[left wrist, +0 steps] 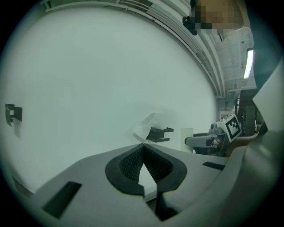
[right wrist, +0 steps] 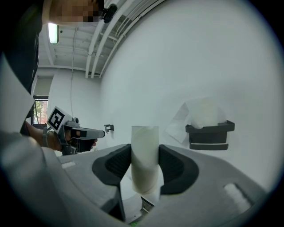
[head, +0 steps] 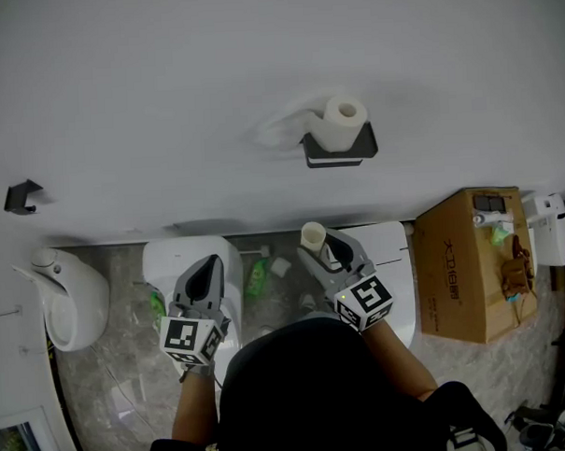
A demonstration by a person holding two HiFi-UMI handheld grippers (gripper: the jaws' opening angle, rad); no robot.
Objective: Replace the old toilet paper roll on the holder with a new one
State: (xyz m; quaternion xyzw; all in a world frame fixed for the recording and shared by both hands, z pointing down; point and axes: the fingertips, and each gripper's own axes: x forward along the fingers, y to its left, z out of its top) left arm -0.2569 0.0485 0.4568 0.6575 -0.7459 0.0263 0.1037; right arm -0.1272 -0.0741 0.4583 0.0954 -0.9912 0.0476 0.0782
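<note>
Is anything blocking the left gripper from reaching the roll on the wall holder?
Nothing visible. Only open air lies between the left gripper, shut and empty, and the roll on the holder; the right gripper holds its tube aside.

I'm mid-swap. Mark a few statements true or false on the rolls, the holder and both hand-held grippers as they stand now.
1. The right hand-held gripper grips a bare paper tube. True.
2. The left hand-held gripper is wide open. False: its jaws are shut with nothing between them.
3. A paper roll stands upright on the wall holder. True.
4. The cardboard box sits on the person's left. False: it is on the right.
</note>
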